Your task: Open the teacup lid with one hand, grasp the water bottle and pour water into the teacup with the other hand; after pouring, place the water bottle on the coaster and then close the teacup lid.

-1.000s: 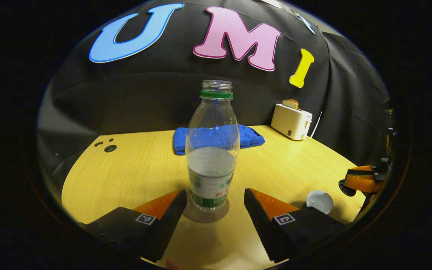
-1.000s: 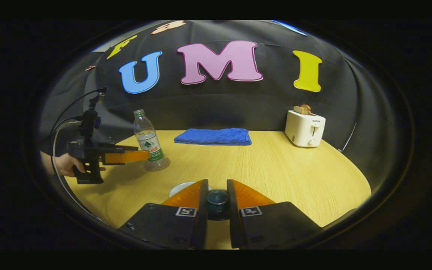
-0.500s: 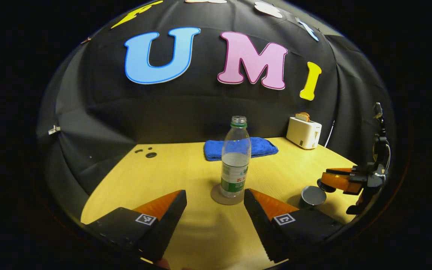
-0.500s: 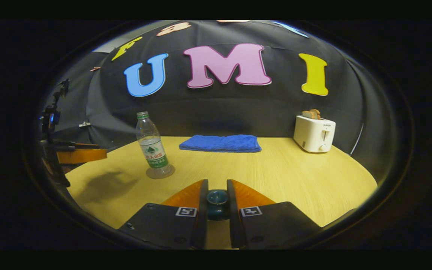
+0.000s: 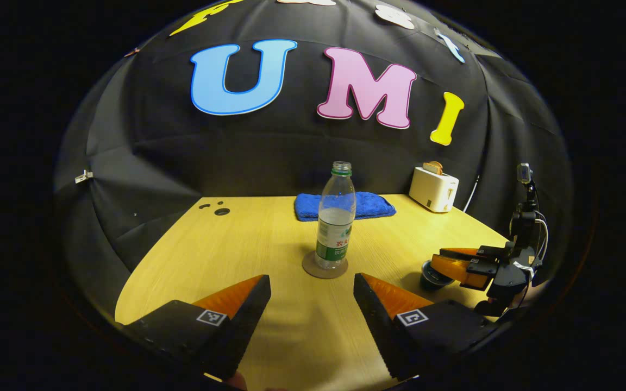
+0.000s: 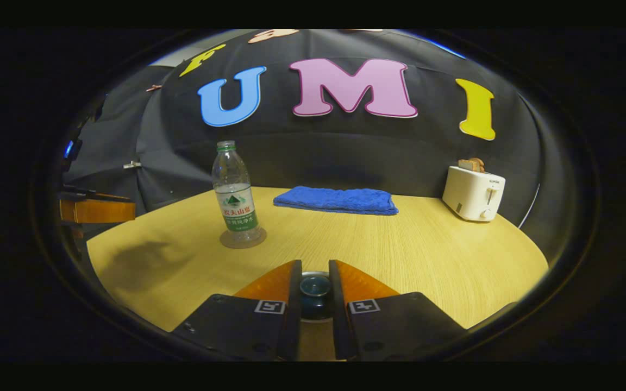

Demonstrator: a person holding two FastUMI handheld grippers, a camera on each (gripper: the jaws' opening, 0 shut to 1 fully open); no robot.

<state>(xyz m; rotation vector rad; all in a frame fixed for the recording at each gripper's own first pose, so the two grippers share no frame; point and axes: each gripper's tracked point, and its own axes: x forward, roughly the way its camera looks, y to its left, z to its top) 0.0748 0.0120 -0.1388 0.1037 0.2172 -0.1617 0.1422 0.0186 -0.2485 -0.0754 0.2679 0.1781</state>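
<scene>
A clear water bottle [image 5: 336, 217], part full and uncapped, stands upright on a round coaster [image 5: 324, 270] mid-table. My left gripper [image 5: 312, 279] is open, pulled back short of the coaster, with nothing between its fingers. The dark teacup [image 5: 431, 277] sits at the right under my right gripper [image 5: 454, 262]. In the right gripper view my right gripper [image 6: 315, 270] is shut on the knob of the dark teacup lid [image 6: 315, 290], held low over the cup's pale rim. The bottle [image 6: 235, 195], the coaster [image 6: 242, 239] and my left gripper [image 6: 95, 209] show at the left there.
A folded blue towel [image 5: 345, 205] lies at the back of the wooden table [image 5: 226, 255]. A white toaster [image 5: 433, 188] with bread stands at the back right. Small dark holes [image 5: 220, 210] mark the table's far left.
My left gripper has drawn back from the bottle, which stays on the coaster. My right gripper has carried the lid sideways and down over the teacup.
</scene>
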